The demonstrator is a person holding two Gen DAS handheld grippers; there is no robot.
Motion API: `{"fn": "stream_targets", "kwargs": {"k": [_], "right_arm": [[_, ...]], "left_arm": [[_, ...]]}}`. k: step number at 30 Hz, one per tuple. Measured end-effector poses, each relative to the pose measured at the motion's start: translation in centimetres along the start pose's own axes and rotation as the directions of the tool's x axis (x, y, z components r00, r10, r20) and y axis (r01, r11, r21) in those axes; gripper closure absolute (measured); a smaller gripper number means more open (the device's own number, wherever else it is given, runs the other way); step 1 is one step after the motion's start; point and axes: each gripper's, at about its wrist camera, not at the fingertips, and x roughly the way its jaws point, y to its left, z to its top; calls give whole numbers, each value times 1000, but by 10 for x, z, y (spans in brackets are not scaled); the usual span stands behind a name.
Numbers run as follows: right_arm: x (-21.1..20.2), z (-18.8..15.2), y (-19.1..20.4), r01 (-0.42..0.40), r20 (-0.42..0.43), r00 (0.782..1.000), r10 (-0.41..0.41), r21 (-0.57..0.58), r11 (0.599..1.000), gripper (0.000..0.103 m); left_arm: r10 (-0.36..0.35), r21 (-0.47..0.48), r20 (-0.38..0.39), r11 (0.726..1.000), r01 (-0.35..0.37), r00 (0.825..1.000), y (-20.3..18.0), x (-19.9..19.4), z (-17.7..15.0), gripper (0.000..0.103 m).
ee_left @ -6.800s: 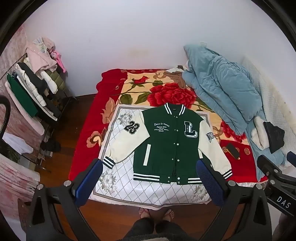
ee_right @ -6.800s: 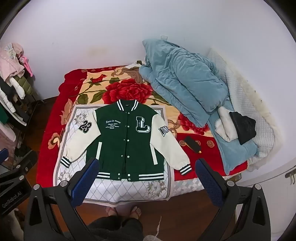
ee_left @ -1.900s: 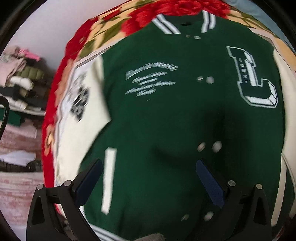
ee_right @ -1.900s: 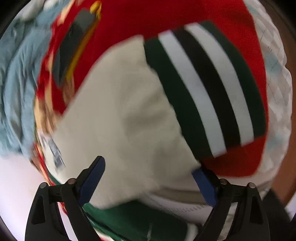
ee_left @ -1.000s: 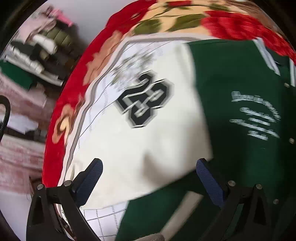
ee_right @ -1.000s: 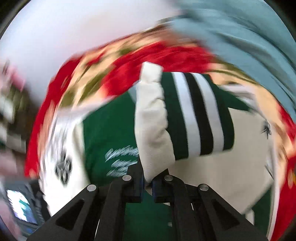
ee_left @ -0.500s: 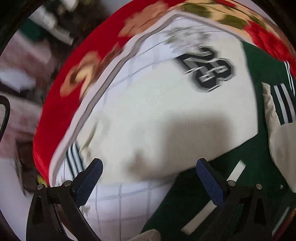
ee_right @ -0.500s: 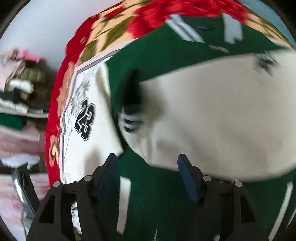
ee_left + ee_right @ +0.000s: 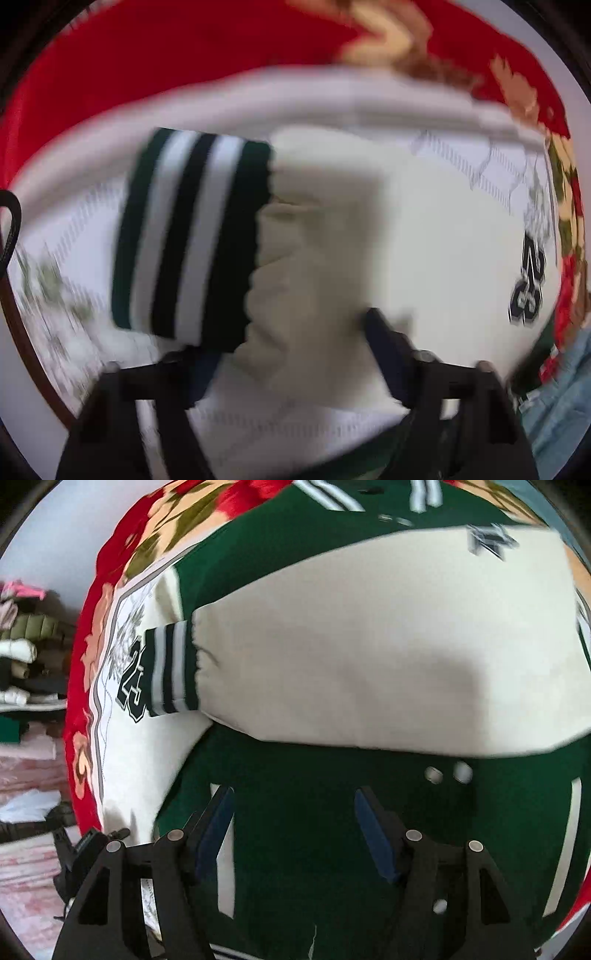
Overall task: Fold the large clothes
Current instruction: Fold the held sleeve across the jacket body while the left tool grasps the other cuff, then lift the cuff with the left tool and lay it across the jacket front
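Bedspread (image 9: 110, 74), sleeve (image 9: 314, 258) between left claw (image 9: 291, 354).

The jacket (image 9: 332, 812) is spread flat on the bed (image 9: 79, 686). One sleeve (image 9: 369, 664) is laid crosswise over the jacket's front, and its cuff (image 9: 168, 668) ends up on top of the other sleeve's upper part, partly over the number patch (image 9: 131, 686) there. The right claw (image 9: 293, 830) is held above the jacket body, nearer than that crossed sleeve. The other sleeve's end (image 9: 314, 258) is seen between the left claw's (image 9: 291, 354) fingers, with its cuff (image 9: 192, 236) off to the left. A heap of clothes (image 9: 22, 646) is stacked left of the bed.
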Motion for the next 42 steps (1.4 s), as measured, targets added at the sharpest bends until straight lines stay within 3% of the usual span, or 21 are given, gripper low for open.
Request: {"fn": "stream_targets", "kwargs": {"k": [2,3,8,12,13,14,16,19,21,23,25,28,30,33,36,39,41,42], "right_arm": [[6,7,18,31,10,999,-31,-55,998,34],[10,10,30,63,19,998,-61,-106,992,34],[30,29,72,188,73,982,-175,-250,950,34],[68,42,121,279,117,960,-254,-421,863,34],[78,43,134,298,127,954,-270,-465,833,46],[86,44,142,356,165,934,-316,-480,802,57],[87,44,152,389,235,920,-312,-478,788,69],[76,33,175,368,294,925,-239,-546,753,73],[86,26,183,357,258,933,-250,-594,721,72],[94,29,177,348,218,937,-272,-579,737,68],[81,40,160,269,164,963,-214,-519,811,62],[47,51,127,138,120,988,-101,-364,921,32],[22,53,102,87,127,990,-54,-271,959,31],[-6,45,74,73,149,988,-50,-154,985,31],[-18,48,43,83,148,986,-73,-62,995,31],[-25,51,6,102,142,984,-104,20,995,31],[-36,52,-22,107,146,982,-116,69,992,31],[-38,53,-32,110,147,982,-122,86,990,31]], "left_arm": [[19,21,83,1000,-21,996,-5,-6,17,84],[17,35,121,999,-22,992,-9,-9,29,87],[28,120,232,991,-57,972,-32,-23,78,90],[31,208,297,973,-97,954,-58,-39,110,90],[29,226,306,969,-103,952,-63,-44,115,91],[29,250,322,961,-115,946,-68,-50,120,91],[27,283,351,950,-133,936,-78,-59,120,90],[25,317,380,936,-155,925,-72,-68,101,90],[32,330,395,928,-175,918,-71,-73,97,90],[35,340,408,921,-187,912,-77,-77,93,90],[29,351,423,916,-194,906,-84,-87,88,90],[1,379,460,904,-198,888,-98,-106,76,91],[-18,406,488,890,-209,872,-106,-119,66,91],[-71,469,535,854,-226,842,-129,-144,42,91],[-144,549,561,802,-236,815,-158,-167,10,91],[-235,641,594,716,-277,769,-203,-184,-44,92],[-286,693,573,669,-269,768,-229,-187,-76,92],[-321,735,540,630,-250,778,-250,-185,-103,92]]}}
